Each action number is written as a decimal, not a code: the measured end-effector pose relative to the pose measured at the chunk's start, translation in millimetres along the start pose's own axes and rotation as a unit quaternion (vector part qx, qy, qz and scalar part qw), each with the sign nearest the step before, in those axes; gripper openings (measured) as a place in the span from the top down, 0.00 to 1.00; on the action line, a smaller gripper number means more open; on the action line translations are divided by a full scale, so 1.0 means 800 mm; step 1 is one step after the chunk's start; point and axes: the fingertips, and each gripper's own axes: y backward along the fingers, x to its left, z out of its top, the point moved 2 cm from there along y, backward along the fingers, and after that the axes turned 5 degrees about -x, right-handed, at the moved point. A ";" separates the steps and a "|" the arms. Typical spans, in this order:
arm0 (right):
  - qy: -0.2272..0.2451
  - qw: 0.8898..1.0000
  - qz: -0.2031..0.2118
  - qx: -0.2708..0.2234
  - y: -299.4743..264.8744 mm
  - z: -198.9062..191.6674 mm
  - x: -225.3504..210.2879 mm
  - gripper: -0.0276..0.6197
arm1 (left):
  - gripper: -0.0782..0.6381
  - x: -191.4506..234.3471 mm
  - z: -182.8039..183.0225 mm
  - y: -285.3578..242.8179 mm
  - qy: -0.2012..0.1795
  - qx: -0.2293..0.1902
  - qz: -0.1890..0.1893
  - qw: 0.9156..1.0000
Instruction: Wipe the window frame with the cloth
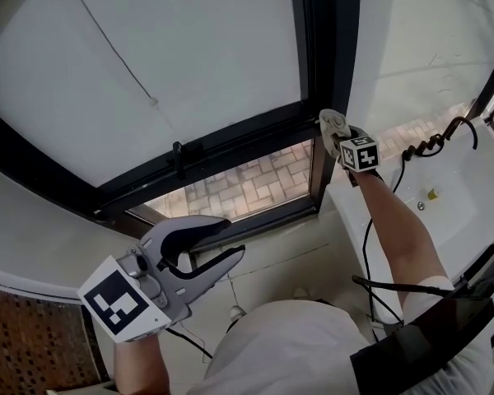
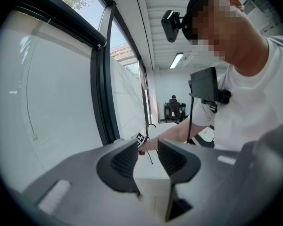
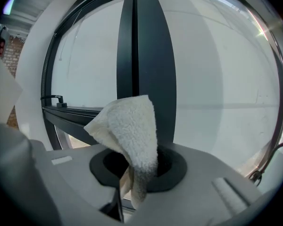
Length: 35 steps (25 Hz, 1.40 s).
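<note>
The white fluffy terry cloth (image 3: 128, 131) was clamped between the jaws of the right gripper (image 3: 137, 167). Its loose end stood up in front of the black metal window frame (image 3: 146, 55), whose upright bar filled the middle of the right gripper view. In the head view the cloth lay right of centre, at the corner where that bar met the lower rail. Whether it pressed on the metal or hung just beside it could not be told.

Only a narrow fold seemed to be gripped, so drag along the frame could probably pull the cloth free. If the floppy end folded back, the hard jaws might scrape the paint or knock the glass. The coiled black cable (image 1: 428, 144) at the right edge lay near the forearm and could snag on a long stroke.

The grey left gripper (image 1: 233, 239) hung at the lower left, well apart from the frame. Its jaws were a narrow gap apart and held nothing.
</note>
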 end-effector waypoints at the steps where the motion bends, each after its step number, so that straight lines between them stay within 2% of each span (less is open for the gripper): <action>1: 0.006 1.000 0.000 0.002 0.000 0.000 0.001 0.84 | 0.68 0.000 0.000 -0.001 -0.001 0.001 -0.001 1.000; 7: 0.115 0.993 0.002 0.038 0.001 0.004 -0.005 0.84 | 0.68 0.002 -0.001 -0.002 -0.004 0.002 -0.006 1.000; 13: 0.203 0.977 0.013 0.068 0.008 0.028 -0.006 0.84 | 0.68 0.009 -0.005 0.003 -0.003 -0.006 -0.012 1.000; 15: 0.243 0.967 0.018 0.072 0.015 0.053 0.000 0.84 | 0.68 0.011 -0.007 0.003 -0.004 -0.011 -0.016 1.000; 23: 0.384 0.917 0.027 0.106 0.039 0.130 0.002 0.84 | 0.68 0.011 -0.009 0.008 -0.011 -0.028 -0.031 0.999; 35: 0.493 0.862 0.014 0.115 0.073 0.246 -0.002 0.84 | 0.68 0.020 -0.009 0.019 -0.028 -0.047 -0.050 0.997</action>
